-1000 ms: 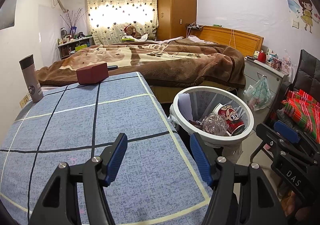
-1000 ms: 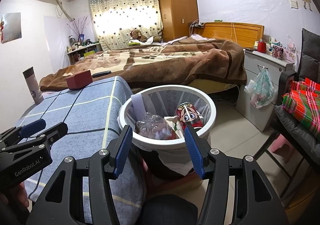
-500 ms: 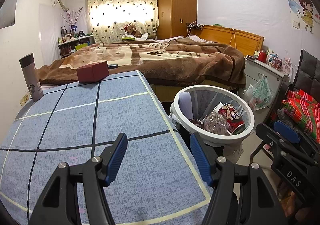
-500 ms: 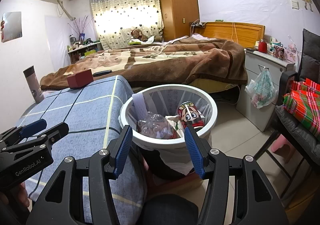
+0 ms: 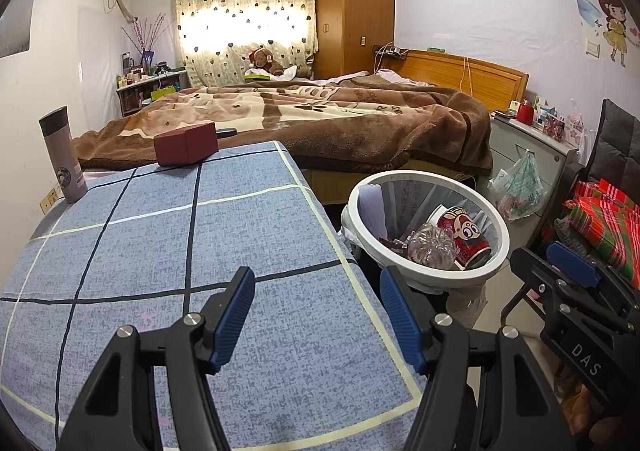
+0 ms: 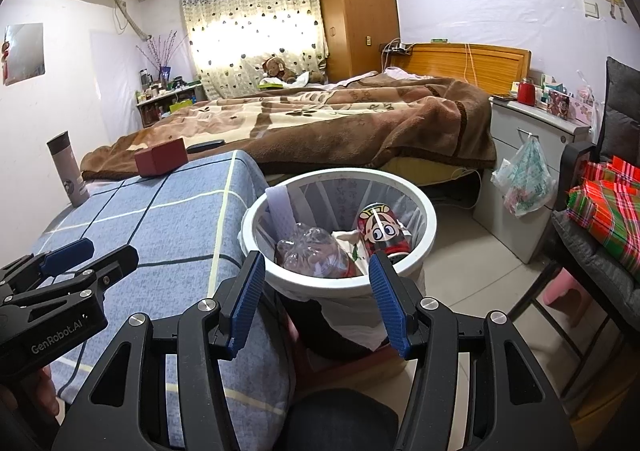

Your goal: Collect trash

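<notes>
A white round trash bin (image 5: 496,223) (image 6: 428,211) stands on the floor beside the table. In it lie a crushed clear plastic bottle (image 5: 434,245) (image 6: 310,251), a red cartoon can (image 5: 464,233) (image 6: 382,229) and paper scraps. My left gripper (image 5: 316,305) is open and empty above the blue checked tablecloth (image 5: 160,243) near its right edge. My right gripper (image 6: 316,293) is open and empty just in front of the bin's near rim. Each gripper shows at the edge of the other's view.
A dark red box (image 5: 186,149) and a grey thermos (image 5: 64,155) stand at the table's far end. A bed with a brown blanket (image 5: 320,119) lies behind. A nightstand with a hanging bag (image 5: 520,187) and a chair with a red plaid cloth (image 5: 604,227) are at right.
Both grippers have stayed open and empty. The views have shifted only slightly; the bin sits a little nearer in the right wrist view.
</notes>
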A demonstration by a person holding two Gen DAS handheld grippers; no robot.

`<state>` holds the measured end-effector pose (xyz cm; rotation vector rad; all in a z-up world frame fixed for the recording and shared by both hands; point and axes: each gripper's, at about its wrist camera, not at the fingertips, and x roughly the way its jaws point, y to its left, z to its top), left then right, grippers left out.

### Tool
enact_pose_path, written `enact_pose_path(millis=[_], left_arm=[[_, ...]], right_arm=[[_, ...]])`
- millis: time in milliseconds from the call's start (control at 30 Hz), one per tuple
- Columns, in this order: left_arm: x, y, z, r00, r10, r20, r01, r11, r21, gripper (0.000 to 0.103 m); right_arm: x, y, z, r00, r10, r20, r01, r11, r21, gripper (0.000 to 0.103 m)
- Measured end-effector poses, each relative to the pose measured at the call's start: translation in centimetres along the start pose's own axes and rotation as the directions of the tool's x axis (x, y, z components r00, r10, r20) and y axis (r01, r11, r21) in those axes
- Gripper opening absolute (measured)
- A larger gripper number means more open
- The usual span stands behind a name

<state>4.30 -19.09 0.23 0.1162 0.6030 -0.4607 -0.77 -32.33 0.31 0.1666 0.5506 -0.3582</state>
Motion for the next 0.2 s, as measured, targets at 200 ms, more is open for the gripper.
enact_pose_path(millis=[200], left_arm=[[-0.02,-0.01,0.05,1.000,0.002,0.002,-0.002,1.000,-0.002,0.067]], right_arm=[[-0.11,0.23,-0.10,1.000,0.001,0.000,-0.001,1.000,-0.003,0.056]])
